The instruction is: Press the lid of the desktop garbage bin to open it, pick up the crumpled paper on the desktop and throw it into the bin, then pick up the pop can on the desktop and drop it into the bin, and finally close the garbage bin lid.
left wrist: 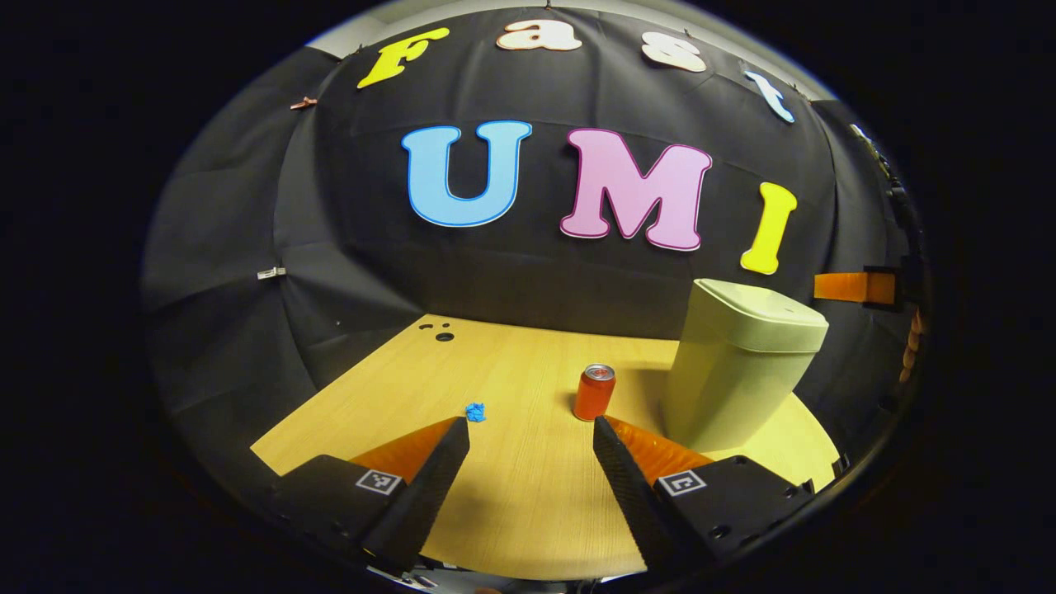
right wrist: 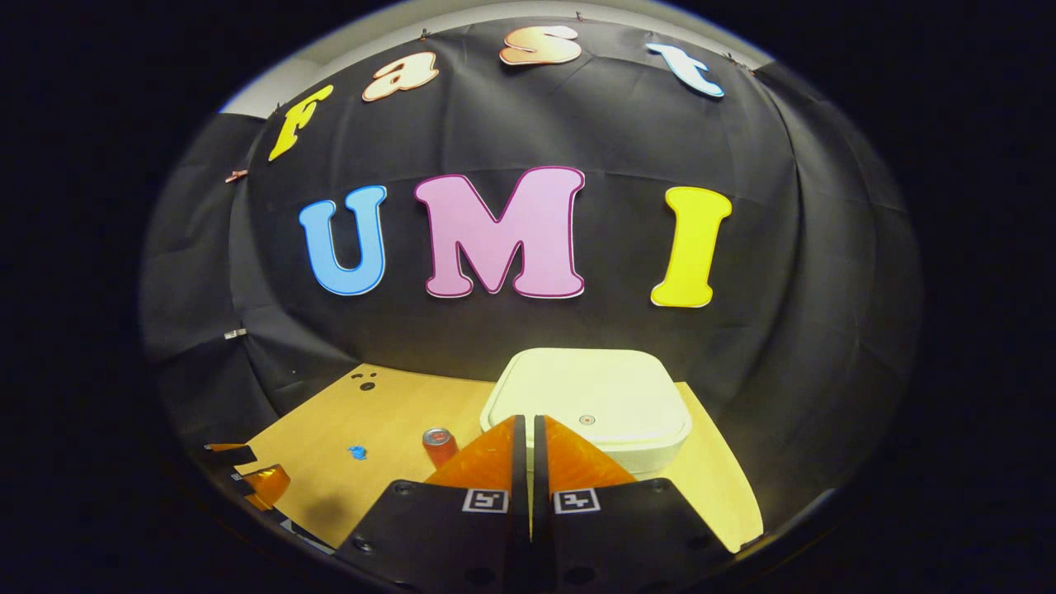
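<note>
The bin [right wrist: 590, 404] stands on the worktop [left wrist: 528, 487], lid down. The right tongs [right wrist: 525, 425] are closed, empty, above the lid's near edge. I think they should push straight down near the small round mark. The left tongs [left wrist: 530, 433] wait wide open near can [left wrist: 595, 393] and paper [left wrist: 475, 412].

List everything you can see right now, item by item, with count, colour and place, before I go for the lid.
Garbage bin: one, pale cream, lid down, right part of the table, near the back wall.
Pop can: one, orange-red with a silver top, upright, left of the bin, apart from it.
Crumpled paper: one, blue, small, left of the can.
Table: one, light wood, dark holes at its far left corner.
Left gripper: one, fingers spread, low over the table's near edge, holding nothing.
Right gripper: one, fingers together, above the bin lid's near edge.
</note>
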